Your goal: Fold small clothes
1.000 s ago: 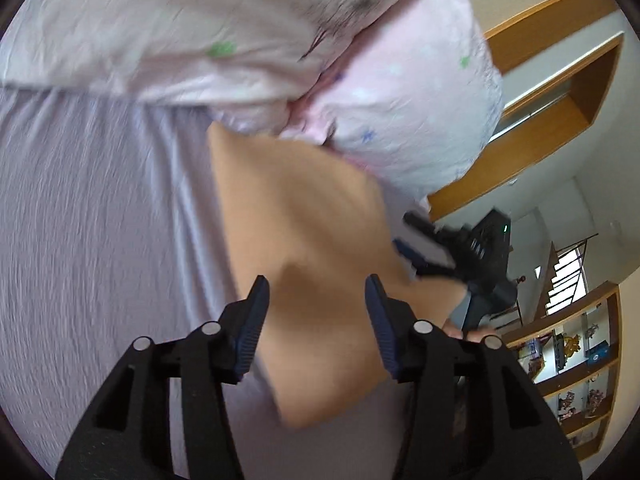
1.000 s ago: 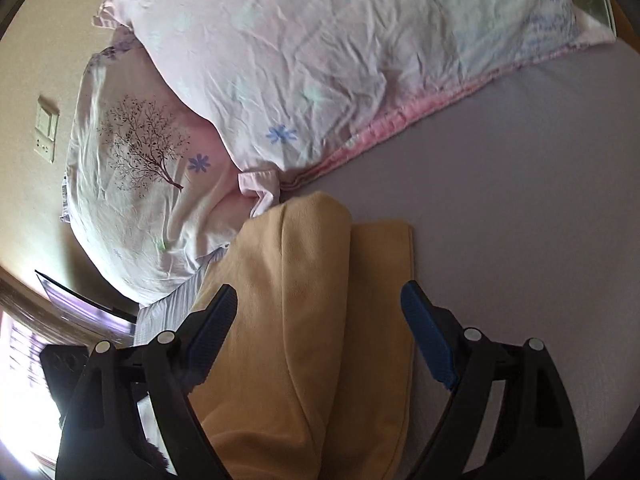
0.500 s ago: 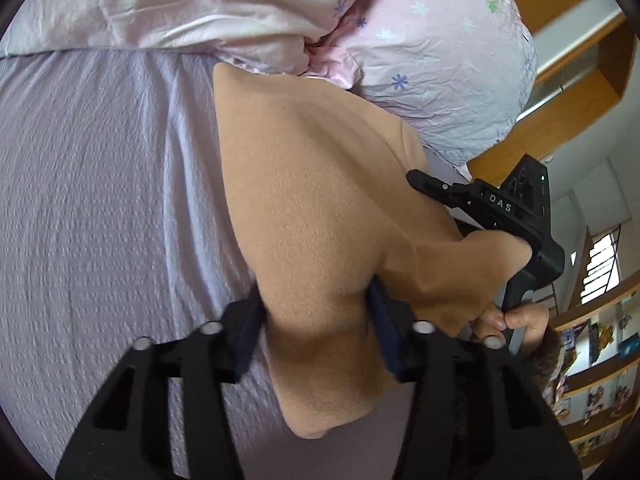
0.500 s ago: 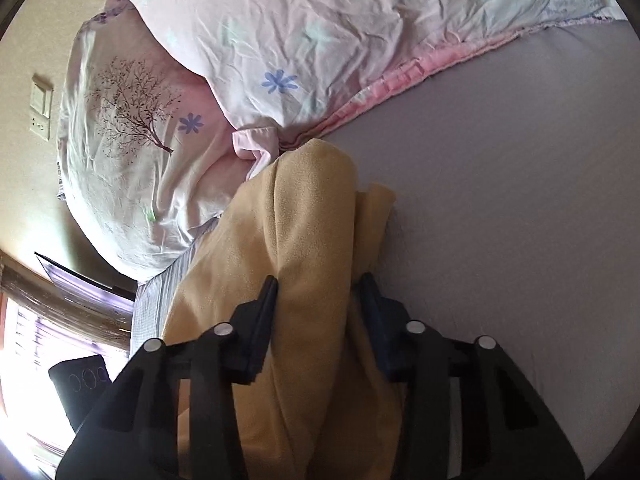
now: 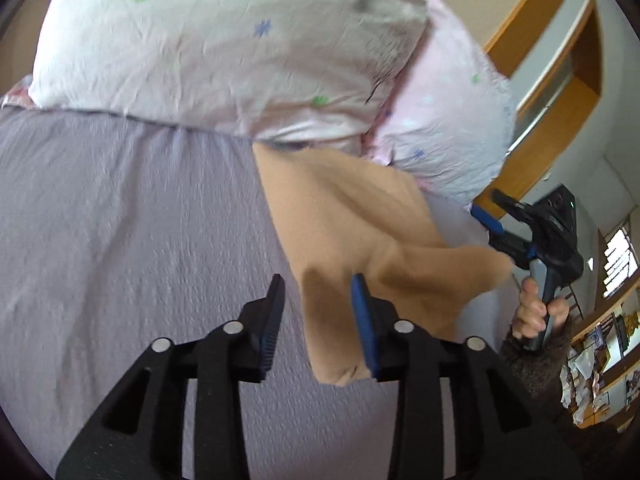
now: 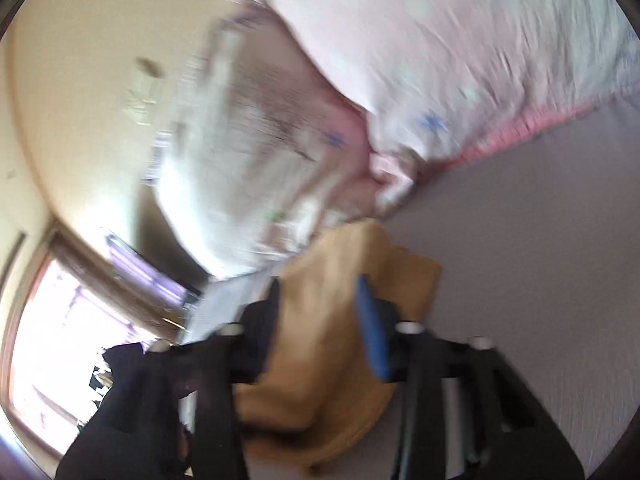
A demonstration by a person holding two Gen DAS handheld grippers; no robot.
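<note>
A tan fleece garment (image 5: 352, 220) lies folded on the lilac bed sheet (image 5: 120, 220), its far end against the pillows. My left gripper (image 5: 318, 292) is open, its fingers apart over the garment's near left corner, with the cloth lying loose between them. My right gripper (image 5: 486, 216) shows in the left wrist view at the garment's right edge, open, held by a hand (image 5: 536, 312). In the blurred right wrist view the right gripper (image 6: 320, 292) stands open above the garment (image 6: 328, 340).
Two pale pink flowered pillows (image 5: 224, 48) (image 5: 448, 128) lie along the head of the bed. A wooden frame (image 5: 560, 92) and shelves (image 5: 608, 336) stand at the right. A bright window (image 6: 60, 340) is at the left in the right wrist view.
Both grippers were shut on the garment half a second ago and have opened and let it go. Both have pulled back; the right wrist view is blurred by motion.
</note>
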